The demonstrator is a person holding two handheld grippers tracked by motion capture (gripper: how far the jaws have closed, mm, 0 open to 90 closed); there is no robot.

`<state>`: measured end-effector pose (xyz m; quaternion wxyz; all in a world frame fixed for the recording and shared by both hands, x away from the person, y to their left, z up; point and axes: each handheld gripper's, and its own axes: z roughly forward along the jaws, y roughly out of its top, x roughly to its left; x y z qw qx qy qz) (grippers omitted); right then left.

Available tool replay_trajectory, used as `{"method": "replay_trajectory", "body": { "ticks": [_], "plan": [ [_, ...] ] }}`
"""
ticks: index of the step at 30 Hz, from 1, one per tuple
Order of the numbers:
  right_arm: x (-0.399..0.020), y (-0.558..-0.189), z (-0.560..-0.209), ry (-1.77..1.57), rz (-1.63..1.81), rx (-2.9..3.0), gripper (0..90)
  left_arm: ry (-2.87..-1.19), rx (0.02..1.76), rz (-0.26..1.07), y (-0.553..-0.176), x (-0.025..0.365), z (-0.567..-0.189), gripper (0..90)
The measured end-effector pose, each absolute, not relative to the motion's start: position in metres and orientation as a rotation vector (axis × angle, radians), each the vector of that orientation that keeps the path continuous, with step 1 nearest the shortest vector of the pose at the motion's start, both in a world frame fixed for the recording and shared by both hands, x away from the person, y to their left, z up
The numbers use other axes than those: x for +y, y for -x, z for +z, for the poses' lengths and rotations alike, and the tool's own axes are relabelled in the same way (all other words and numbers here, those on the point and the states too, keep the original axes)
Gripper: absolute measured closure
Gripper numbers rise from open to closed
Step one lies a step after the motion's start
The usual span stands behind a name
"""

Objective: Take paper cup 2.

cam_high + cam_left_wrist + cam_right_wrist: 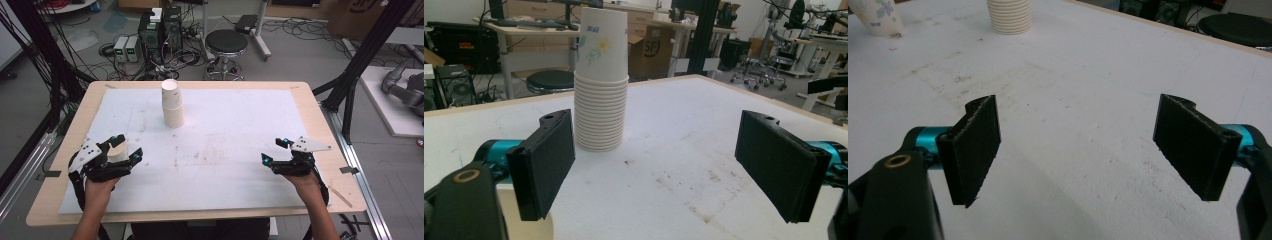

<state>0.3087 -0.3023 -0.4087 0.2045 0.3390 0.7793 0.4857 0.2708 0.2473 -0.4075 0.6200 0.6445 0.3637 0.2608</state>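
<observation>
Nearest the high camera, two forearms come in over the near edge of the table (pixel 310 107), each hand carrying a hand-held gripper. The left hand-held gripper (pixel 125 148) has its jaws spread wide around a single paper cup (pixel 117 151); in the left gripper view the cup's rim (pixel 526 227) sits low beside the left jaw, and the pads do not seem to press on it, so the cup looks to be standing on its own rather than held. The right hand-held gripper (pixel 275 150) is also wide open, with nothing but bare white table between its jaws. Ahead of the left hand-held gripper, well apart from it and toward the far side, stands the stack of paper cups (pixel 172 105), upright, with one printed cup pushed partway onto the top. From the right hand-held gripper the stack lies far off, ahead and to its left. The work looks like moving cups between the stack and the table, and this seems the step at the single cup. Next, the left jaws must close gently enough not to crush its thin wall, or back away clear without tipping it.
</observation>
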Motion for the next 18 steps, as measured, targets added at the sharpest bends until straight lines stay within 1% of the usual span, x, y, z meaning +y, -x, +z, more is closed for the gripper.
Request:
{"method": "replay_trajectory", "body": {
  "ticks": [10, 18],
  "plan": [
    [-0.303, -0.31, -0.405, -0.923, 1.365, 2.175, 19.7, -1.489, 0.837, 0.588, -0.274, 0.241, -0.403, 16.3],
    [-0.303, -0.308, -0.404, -0.91, 1.375, 2.178, 19.7, -1.507, 0.819, 0.592, -0.287, 0.232, -0.392, 16.3]
  ]
}}
